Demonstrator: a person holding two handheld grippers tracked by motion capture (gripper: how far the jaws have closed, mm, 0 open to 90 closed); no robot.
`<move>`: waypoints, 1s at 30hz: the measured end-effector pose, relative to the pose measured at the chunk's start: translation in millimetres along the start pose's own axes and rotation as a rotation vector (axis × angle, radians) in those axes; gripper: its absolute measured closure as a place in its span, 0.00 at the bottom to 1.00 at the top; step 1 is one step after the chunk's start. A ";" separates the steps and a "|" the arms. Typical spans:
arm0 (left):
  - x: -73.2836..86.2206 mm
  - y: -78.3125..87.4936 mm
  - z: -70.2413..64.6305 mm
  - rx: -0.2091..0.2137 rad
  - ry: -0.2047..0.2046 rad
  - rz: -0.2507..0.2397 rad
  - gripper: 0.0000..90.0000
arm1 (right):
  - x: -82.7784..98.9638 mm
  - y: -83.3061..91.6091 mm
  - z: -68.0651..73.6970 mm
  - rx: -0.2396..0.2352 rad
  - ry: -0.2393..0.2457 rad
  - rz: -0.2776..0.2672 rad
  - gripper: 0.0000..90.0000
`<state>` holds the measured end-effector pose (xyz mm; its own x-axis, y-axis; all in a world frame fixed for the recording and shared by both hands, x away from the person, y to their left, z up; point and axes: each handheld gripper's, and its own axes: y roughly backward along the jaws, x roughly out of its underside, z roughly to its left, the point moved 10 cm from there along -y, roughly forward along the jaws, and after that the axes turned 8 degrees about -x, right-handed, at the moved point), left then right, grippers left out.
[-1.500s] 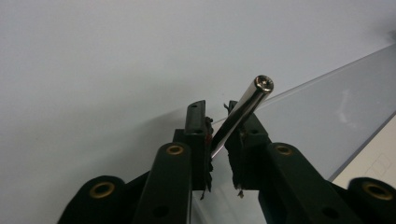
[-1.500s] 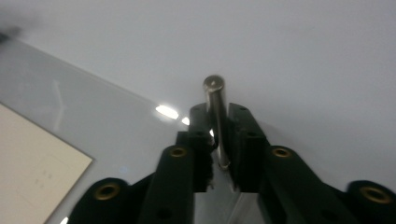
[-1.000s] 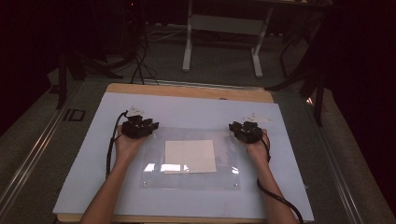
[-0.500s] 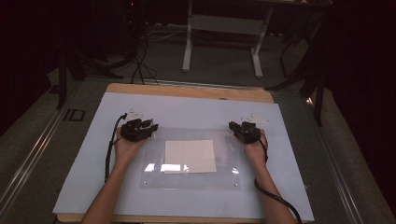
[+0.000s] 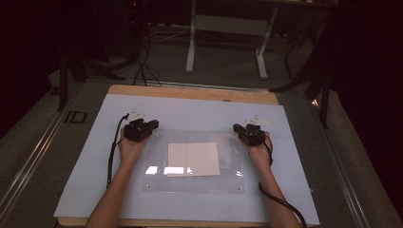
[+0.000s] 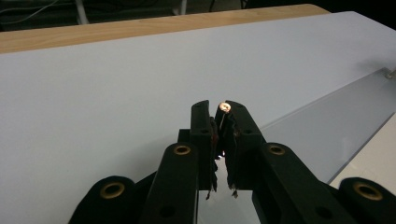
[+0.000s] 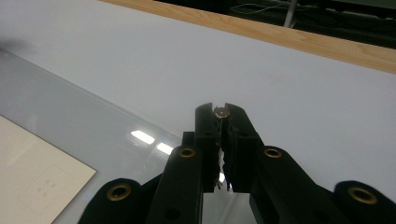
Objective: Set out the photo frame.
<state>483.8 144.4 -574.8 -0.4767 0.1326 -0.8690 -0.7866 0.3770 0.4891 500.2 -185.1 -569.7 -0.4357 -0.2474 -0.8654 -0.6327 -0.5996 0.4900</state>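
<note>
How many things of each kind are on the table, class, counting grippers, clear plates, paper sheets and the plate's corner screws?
Grippers: 2, left gripper and right gripper
Clear plate: 1
Paper sheet: 1
Corner screws: 4, two gripped, e.g.
Total: 8

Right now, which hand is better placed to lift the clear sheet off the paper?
Neither clearly: the left hand-held gripper and right hand-held gripper are each shut on a far corner of the clear sheet, symmetrically. Likely a two-handed lift.
</note>
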 end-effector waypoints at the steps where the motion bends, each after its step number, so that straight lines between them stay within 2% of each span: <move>1: -0.2 -0.2 -0.3 0.000 -0.001 -0.001 0.92 | -0.1 0.3 -0.1 0.001 0.001 0.000 0.95; 9: 0.3 -1.2 0.0 0.015 0.006 -0.004 0.93 | 1.1 1.3 -0.3 -0.001 -0.002 0.005 0.95; 15: 0.1 -1.9 1.0 0.028 0.006 0.012 0.93 | 1.0 0.8 -1.8 -0.033 -0.054 0.006 0.94; 19: 0.0 -3.4 3.0 0.065 0.034 0.022 0.93 | 0.6 0.2 -3.2 -0.045 -0.087 0.020 0.94; 21: -0.7 -4.7 3.5 0.067 0.040 0.033 0.93 | 0.5 -0.2 -3.7 -0.053 -0.104 0.019 0.94; 27: -4.1 -14.1 7.6 0.101 0.117 0.054 0.93 | -2.3 -5.8 -8.9 -0.072 -0.166 0.026 0.94; 30: -6.5 -19.0 9.8 0.108 0.137 0.071 0.93 | -4.8 -9.2 -12.4 -0.083 -0.185 0.037 0.95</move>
<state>505.7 145.4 -579.1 -0.5845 0.0390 -0.8105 -0.7059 0.4681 0.5316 516.0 -187.8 -571.4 -0.5723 -0.1310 -0.8096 -0.5629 -0.6552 0.5039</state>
